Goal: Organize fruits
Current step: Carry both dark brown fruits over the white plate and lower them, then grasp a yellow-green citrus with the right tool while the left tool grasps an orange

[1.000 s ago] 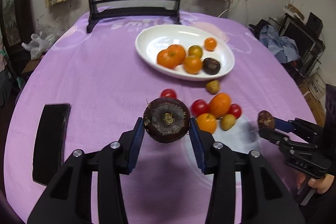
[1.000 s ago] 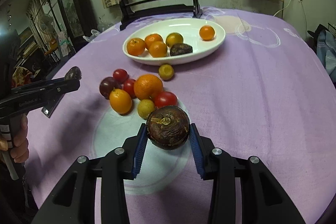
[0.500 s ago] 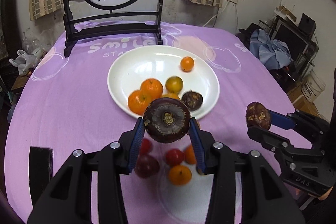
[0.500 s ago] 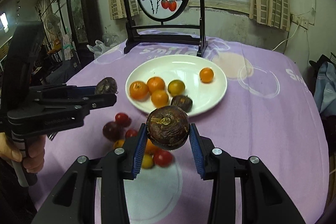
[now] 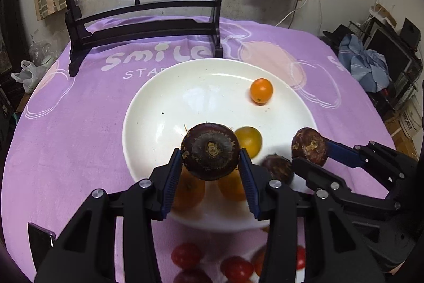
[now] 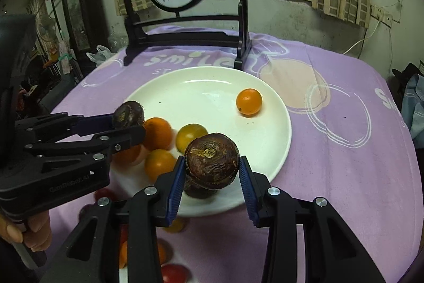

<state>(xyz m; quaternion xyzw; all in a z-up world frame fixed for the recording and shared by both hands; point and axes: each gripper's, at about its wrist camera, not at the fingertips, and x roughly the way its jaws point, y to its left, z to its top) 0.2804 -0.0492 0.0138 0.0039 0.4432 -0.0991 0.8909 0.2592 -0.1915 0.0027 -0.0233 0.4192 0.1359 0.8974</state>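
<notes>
Compared with a second earlier, both grippers had travelled from over the loose fruit pile near the table's front edge to above the white plate (image 5: 148, 108), which filled much more of each view, while the pile of red and orange fruits (image 5: 185, 255) had slipped to the bottom edge. The left gripper (image 5: 210, 169) pinched a dark brown round fruit (image 5: 210, 150) between its blue pads (image 5: 171, 177), the fruit sitting at the very fingertips, stem scar facing the camera, above the plate's near half. The right gripper (image 6: 212, 174) likewise clamped a wrinkled dark brown fruit (image 6: 212, 159) at its tips, over the plate's near rim. Neither grip had changed. On the plate lay a small orange fruit (image 6: 249, 101) towards the far right, a yellowish one (image 6: 190, 135) and several oranges near the front.
</notes>
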